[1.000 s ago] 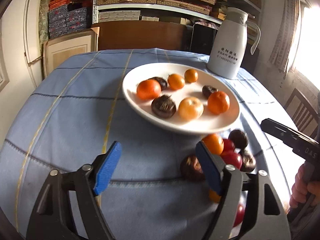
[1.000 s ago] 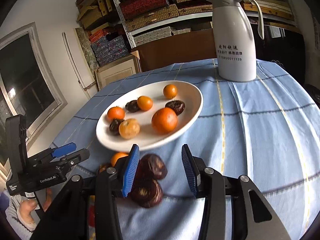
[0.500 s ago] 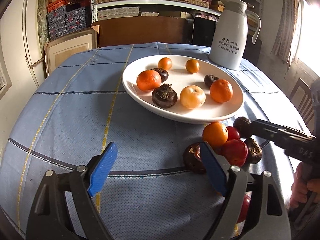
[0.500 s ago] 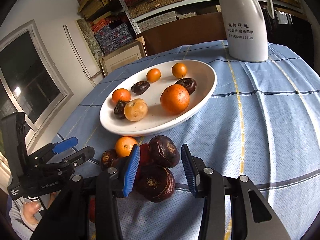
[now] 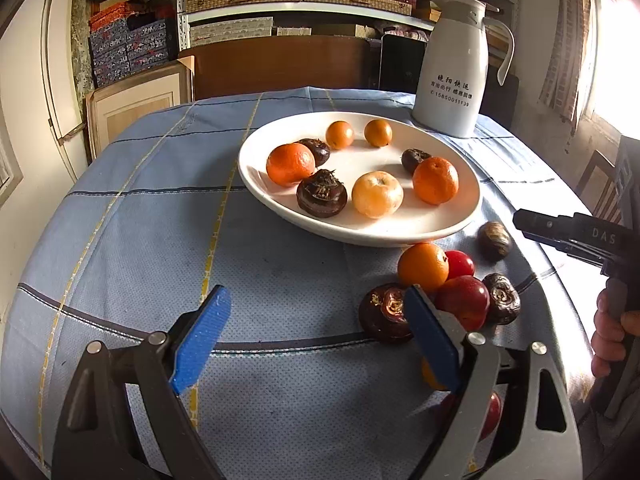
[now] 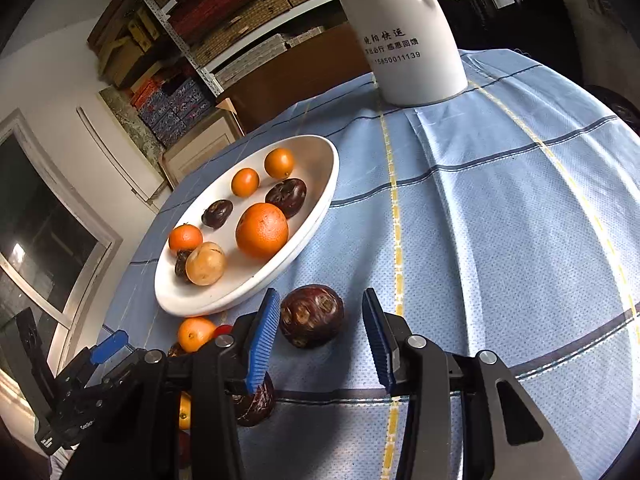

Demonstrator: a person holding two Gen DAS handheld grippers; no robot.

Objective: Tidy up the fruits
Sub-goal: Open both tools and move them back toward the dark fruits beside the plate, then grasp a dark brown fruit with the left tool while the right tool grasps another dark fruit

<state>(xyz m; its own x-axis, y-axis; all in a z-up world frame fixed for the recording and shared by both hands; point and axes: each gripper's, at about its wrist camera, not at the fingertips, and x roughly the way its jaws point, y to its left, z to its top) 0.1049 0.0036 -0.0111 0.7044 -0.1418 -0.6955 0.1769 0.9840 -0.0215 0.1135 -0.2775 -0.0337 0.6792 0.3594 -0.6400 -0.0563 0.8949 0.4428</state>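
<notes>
Straddling a wrinkled, dark round chestnut (image 6: 312, 316), right claw (image 6: 320, 344) gapes.

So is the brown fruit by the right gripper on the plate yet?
No. The brown fruit lies on the tablecloth, outside the plate, between the right gripper open fingers.

White jug (image 5: 454, 68) stands on blue tablecloth (image 5: 132, 216).

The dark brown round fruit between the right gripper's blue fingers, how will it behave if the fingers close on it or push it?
The dark brown round fruit lies loose on the blue checked tablecloth, so a sideways push would probably roll it. Its skin looks glossy and ridged, perhaps slightly slippery. The right gripper is open around it without touching; a centred squeeze seems safest.
</notes>
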